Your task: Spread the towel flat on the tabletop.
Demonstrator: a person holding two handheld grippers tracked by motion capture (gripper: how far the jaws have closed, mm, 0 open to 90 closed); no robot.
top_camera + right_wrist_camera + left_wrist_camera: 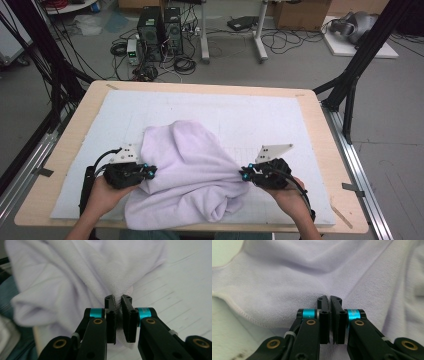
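A lavender towel (pixel 190 170) lies crumpled on the white mat (pixel 225 107), bunched toward the near edge. My left gripper (pixel 150 171) is at the towel's left side. In the left gripper view its jaws (pixel 330 300) stand pressed together with the towel's (pixel 287 277) fabric pinched at their tips. My right gripper (pixel 243 174) is at the towel's right side. In the right gripper view it (pixel 118 298) is shut on a gathered fold of the towel (pixel 62 285), which shows between the pads. The fabric stretches in a ridge between both grippers.
The mat covers a wooden table (pixel 322 135) whose near edge runs just below the hands. Black frame posts (pixel 360 60) stand at both sides. On the floor beyond are computer towers (pixel 160 30), cables and boxes.
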